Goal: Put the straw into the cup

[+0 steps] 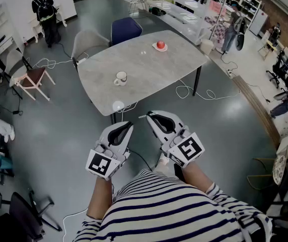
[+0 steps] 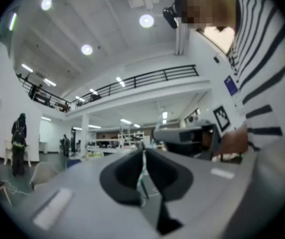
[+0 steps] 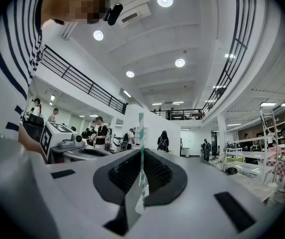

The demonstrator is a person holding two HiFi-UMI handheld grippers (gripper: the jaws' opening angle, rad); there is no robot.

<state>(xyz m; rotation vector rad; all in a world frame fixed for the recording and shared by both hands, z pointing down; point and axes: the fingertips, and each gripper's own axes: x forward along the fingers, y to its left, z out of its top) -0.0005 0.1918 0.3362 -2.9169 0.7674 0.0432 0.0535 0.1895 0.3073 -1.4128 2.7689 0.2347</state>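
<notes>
A white cup stands on the grey table, well ahead of both grippers. My right gripper is held near my body, short of the table's near edge. It is shut on a green-and-white striped straw, which sticks out upright past the jaws. My left gripper hangs beside it at the same height. Its jaws are closed on a thin pale striped strip that looks like another straw. The right gripper's body shows in the left gripper view.
A red object on a small saucer sits at the table's far side. A blue chair and a grey chair stand behind the table, a wooden chair to the left. White cables lie on the floor. People stand far off.
</notes>
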